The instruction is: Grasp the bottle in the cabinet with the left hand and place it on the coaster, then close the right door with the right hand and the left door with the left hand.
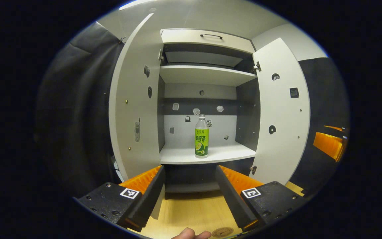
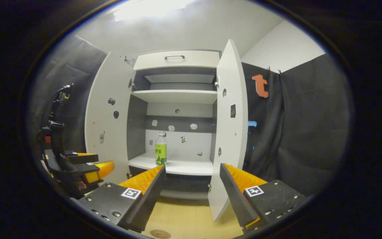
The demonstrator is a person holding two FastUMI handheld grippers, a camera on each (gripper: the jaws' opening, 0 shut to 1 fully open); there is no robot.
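Cabinet (image 1: 207, 36): white, both doors swung wide open, a drawer front with a dark handle across the top; it stands on a pale wood counter (image 1: 191, 212).
Bottle (image 1: 202, 136): clear with a green label and a pale cap, upright on the lower shelf (image 1: 227, 154), near the shelf's front edge and about centred between the side walls; in the right gripper view it stands toward the left of the opening (image 2: 160, 149).
Left door (image 1: 134, 99): open, its inner face turned to the camera, small stickers on it.
Right door (image 1: 282, 116): open; in the right gripper view it is seen nearly edge-on (image 2: 229, 132), just ahead of that gripper.
Coaster (image 1: 222, 232): round, brown, flat on the counter at the bottom edge of the left gripper view, well in front of the cabinet; also at the bottom of the right gripper view (image 2: 159, 234).
Left gripper (image 1: 191, 186): fingers spread apart with nothing between them, pointed at the cabinet, short of the shelf and apart from the bottle; in the right gripper view it shows at the far left (image 2: 88, 166).
Right gripper (image 2: 192, 186): fingers apart, holding nothing, the right door's lower edge between and beyond them, not touching.
Fingertip (image 1: 191, 234): a person's, at the bottom rim of the left gripper view, just left of the coaster.
Back wall of cabinet: small stickers scattered across it behind the bottle.
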